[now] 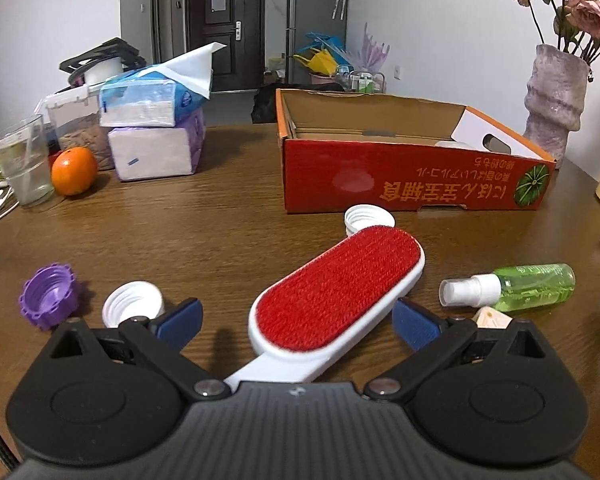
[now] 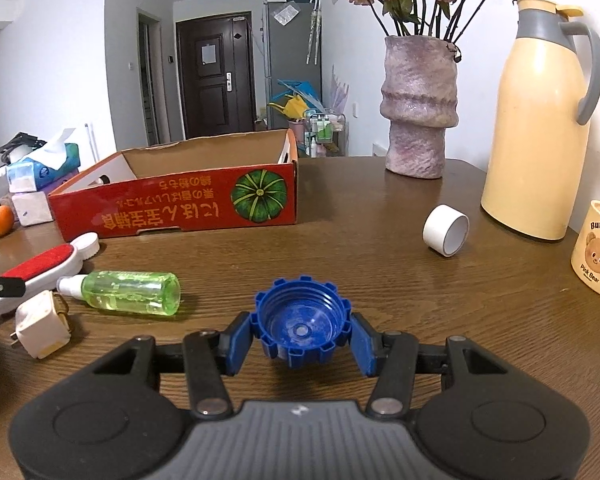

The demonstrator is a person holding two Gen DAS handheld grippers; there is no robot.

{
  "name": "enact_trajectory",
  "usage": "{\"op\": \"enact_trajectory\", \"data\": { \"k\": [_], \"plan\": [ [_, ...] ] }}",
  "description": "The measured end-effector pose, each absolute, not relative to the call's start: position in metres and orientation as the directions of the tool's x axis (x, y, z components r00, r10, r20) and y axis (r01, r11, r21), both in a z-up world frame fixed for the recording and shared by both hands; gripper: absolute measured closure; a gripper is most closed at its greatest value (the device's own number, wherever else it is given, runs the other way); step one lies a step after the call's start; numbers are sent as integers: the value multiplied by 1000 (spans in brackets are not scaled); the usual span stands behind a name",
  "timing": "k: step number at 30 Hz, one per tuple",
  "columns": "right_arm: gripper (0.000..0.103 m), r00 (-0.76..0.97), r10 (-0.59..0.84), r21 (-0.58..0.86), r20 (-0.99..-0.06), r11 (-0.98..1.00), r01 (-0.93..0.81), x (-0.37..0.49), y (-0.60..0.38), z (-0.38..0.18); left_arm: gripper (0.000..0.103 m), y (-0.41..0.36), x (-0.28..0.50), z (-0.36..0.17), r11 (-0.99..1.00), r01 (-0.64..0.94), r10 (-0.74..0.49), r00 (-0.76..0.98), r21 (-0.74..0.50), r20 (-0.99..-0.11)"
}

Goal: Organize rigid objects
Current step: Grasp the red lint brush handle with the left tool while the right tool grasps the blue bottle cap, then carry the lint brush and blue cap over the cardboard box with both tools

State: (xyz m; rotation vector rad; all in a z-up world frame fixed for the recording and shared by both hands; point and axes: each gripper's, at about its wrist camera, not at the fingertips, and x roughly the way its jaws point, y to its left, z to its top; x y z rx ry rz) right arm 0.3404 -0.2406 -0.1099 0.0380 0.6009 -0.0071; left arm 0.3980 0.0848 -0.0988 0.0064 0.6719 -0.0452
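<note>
My left gripper (image 1: 298,318) is open, its blue pads either side of a red lint brush (image 1: 332,292) with a white body, which lies on the wooden table (image 1: 200,232). My right gripper (image 2: 302,340) is shut on a blue notched bottle cap (image 2: 302,326), pads against both sides. A red cardboard box (image 1: 412,168) stands open behind; it also shows in the right wrist view (image 2: 180,200). A green spray bottle (image 1: 516,290) lies right of the brush, and shows in the right wrist view (image 2: 128,292).
A purple cap (image 1: 50,296) and two white caps (image 1: 134,308) (image 1: 366,218) lie near the brush. A white plug (image 2: 42,326), white ring (image 2: 446,236), cream thermos (image 2: 540,120), bear cup (image 2: 598,254), vase (image 2: 420,108), tissue packs (image 1: 156,132), orange (image 1: 74,170) and glass (image 1: 22,164) stand around.
</note>
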Motion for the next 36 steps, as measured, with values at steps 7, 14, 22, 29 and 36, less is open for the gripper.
{"op": "enact_trajectory", "data": {
  "k": [7, 14, 22, 29, 36],
  "plan": [
    [52, 824, -2, 31, -567, 999, 24, 341, -240, -111, 26, 82, 409, -106, 994, 111, -100, 748, -25, -656],
    [52, 828, 4, 36, -560, 999, 20, 340, -241, -110, 39, 80, 400, -105, 996, 85, -70, 758, -9, -648],
    [52, 836, 19, 51, -548, 999, 10, 335, -242, -107, 45, 67, 375, -102, 997, 78, -56, 768, 6, -638],
    [52, 844, 38, 63, -535, 998, -5, 332, -242, -103, 45, 61, 351, -94, 998, 57, -41, 796, 7, -604],
    [52, 849, 59, 69, -524, 997, -27, 329, -239, -101, 45, 63, 336, -85, 1000, 2, -5, 813, -6, -583]
  ]
}}
